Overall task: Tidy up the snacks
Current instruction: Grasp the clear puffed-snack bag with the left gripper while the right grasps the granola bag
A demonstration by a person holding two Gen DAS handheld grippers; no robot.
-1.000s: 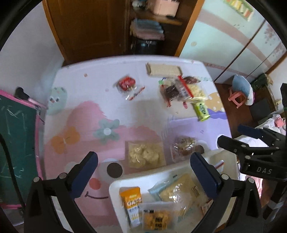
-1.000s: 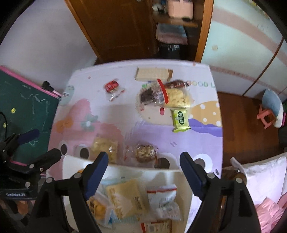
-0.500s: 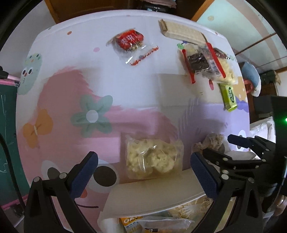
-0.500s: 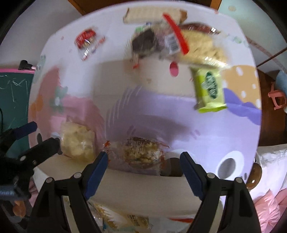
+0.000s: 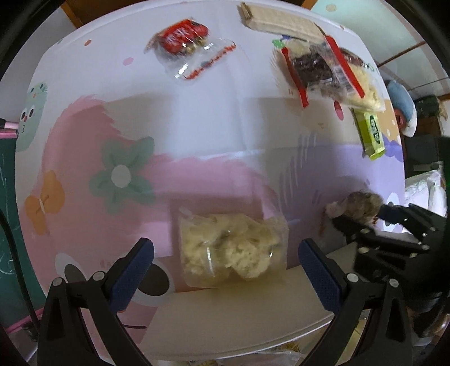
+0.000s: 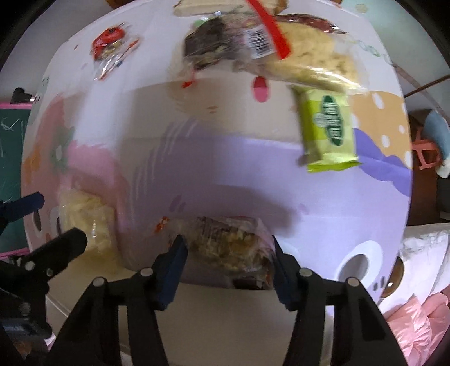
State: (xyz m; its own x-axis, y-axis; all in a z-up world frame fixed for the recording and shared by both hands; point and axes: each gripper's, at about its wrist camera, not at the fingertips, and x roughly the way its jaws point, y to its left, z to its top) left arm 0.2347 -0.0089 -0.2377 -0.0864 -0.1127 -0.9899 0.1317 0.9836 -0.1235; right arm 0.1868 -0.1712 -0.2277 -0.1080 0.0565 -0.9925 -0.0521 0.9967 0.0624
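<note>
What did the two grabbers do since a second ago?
Both came down toward the mat. The right gripper narrowed its fingers around the brown snack bag. The left gripper stays wide open, now either side of the pale yellow snack bag. The green bar and the other snacks lie where they were.

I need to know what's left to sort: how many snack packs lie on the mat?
6: pale puffs pack between the left fingers, brown pack in the right gripper, red pack, wafers, big clear bag, green bar.
</note>
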